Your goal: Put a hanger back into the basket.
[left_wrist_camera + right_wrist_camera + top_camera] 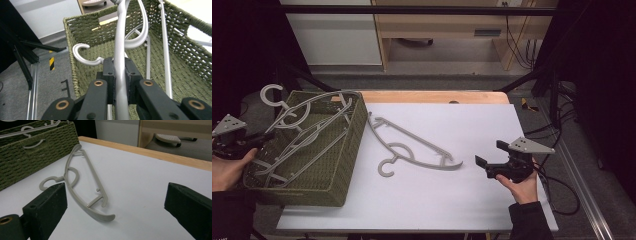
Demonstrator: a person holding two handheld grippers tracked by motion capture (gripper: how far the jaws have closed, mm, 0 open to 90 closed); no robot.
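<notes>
Packing grey plastic hangers into a green woven basket [343, 165] at the left of the white tabletop [462, 200] — about two thirds through, judging by the count.

Left hand-held gripper [258, 138] clamping shut on the held hanger [120, 50], pads pinching its pale bar, at the basket's near-left rim. Hanger lying mostly inside the basket, slanting across it, hook [271, 93] poking up past the far-left corner. Not yet released; looking like the lowering-in stage.

A second hanger [297, 157] already resting in the basket beneath — bars crossing, exact lie hard to separate from the held one in the high view.

Last hanger [412, 145] lying flat on the tabletop just right of the basket, hook toward the near edge, one arm running up close to the basket wall.

Right hand-held gripper [484, 155] hovering with jaws standing wide apart and empty, aimed at the loose hanger's [85, 185] near end, a short gap away.

Remaining, by this reading: letting go of the held hanger, then picking up the loose one and dropping it in.
</notes>
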